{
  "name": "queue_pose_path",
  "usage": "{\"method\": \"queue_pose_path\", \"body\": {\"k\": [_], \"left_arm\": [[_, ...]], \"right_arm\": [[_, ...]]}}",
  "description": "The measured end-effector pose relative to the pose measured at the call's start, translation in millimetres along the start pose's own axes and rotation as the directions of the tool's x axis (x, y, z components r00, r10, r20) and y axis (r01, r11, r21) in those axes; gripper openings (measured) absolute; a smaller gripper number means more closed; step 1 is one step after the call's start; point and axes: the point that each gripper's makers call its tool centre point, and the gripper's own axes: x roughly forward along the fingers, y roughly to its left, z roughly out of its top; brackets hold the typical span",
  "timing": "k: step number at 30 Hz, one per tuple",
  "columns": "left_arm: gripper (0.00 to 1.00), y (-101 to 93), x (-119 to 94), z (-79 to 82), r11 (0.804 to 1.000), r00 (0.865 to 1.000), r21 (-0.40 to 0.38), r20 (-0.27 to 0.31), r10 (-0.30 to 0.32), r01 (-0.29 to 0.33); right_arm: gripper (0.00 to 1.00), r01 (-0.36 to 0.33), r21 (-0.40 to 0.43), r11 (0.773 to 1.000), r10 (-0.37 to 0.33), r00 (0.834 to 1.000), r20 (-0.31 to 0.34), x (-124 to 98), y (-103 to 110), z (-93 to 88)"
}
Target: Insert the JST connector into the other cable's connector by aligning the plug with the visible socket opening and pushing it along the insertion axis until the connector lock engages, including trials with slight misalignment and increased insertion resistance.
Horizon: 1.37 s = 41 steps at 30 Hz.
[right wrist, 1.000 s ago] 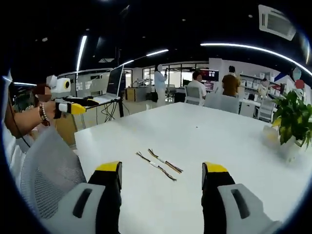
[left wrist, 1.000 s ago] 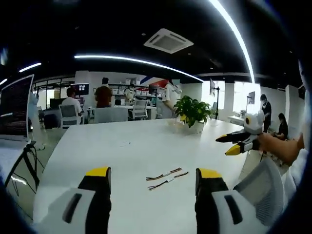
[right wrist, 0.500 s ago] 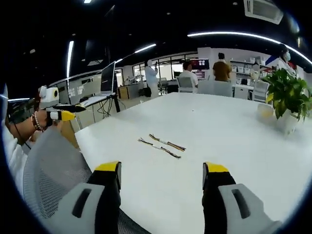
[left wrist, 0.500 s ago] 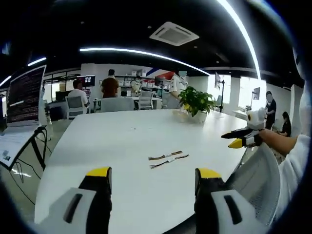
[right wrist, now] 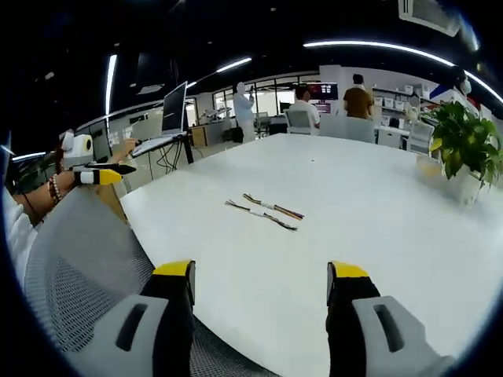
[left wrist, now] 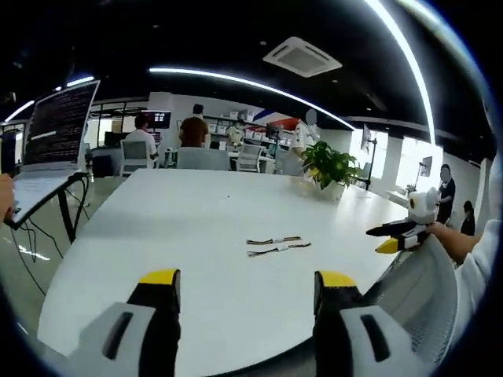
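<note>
You're pre-grasp: left gripper and right gripper both spread, empty, well back from the two JST cables lying side by side mid-table; next, pinch one each near its connector.

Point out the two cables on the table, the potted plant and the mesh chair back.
two cables (right wrist: 262, 210), right gripper view, middle of the pair
potted plant (left wrist: 330, 166), left gripper view, leaves
mesh chair back (right wrist: 86, 267), right gripper view, mesh panel
</note>
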Motion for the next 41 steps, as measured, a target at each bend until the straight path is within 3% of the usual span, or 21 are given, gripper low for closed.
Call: {"method": "queue_pose_path", "body": {"k": [2,4,8,14,27,41], "left_arm": [[0.64,-0.4,1,-6.2,1.000,1.000,0.021,-0.016,0.009,-0.009],[0.65,0.1,2,-9.9,1.000,0.999,0.009,-0.034,0.014,-0.014],[0.64,3.1,3,-9.2,1.000,0.999,0.011,-0.026,0.028,-0.028],[0.64,4.2,6,-9.9,0.999,1.000,-0.047,-0.009,0.027,-0.027],[0.66,6.8,6,-7.4,0.995,0.999,-0.095,0.020,0.032,-0.030],[0.70,9.0,6,-10.4,0.992,0.999,-0.124,0.012,0.038,-0.036]], "right_arm": [[0.65,0.012,-0.004,1.000,-0.012,1.000,0.016,-1,-3,3.0],[0.65,0.012,-0.032,0.999,-0.012,1.000,-0.017,0,-3,-2.3],[0.65,0.005,-0.019,1.000,-0.005,1.000,-0.004,0,-2,-0.8],[0.67,0.036,-0.035,0.999,-0.037,0.999,-0.017,-1,-9,-3.8],[0.65,0.039,0.048,0.998,-0.038,0.999,-0.024,-2,-10,-10.9],[0.65,0.024,0.096,0.995,-0.022,1.000,-0.019,-2,-8,-13.9]]}}
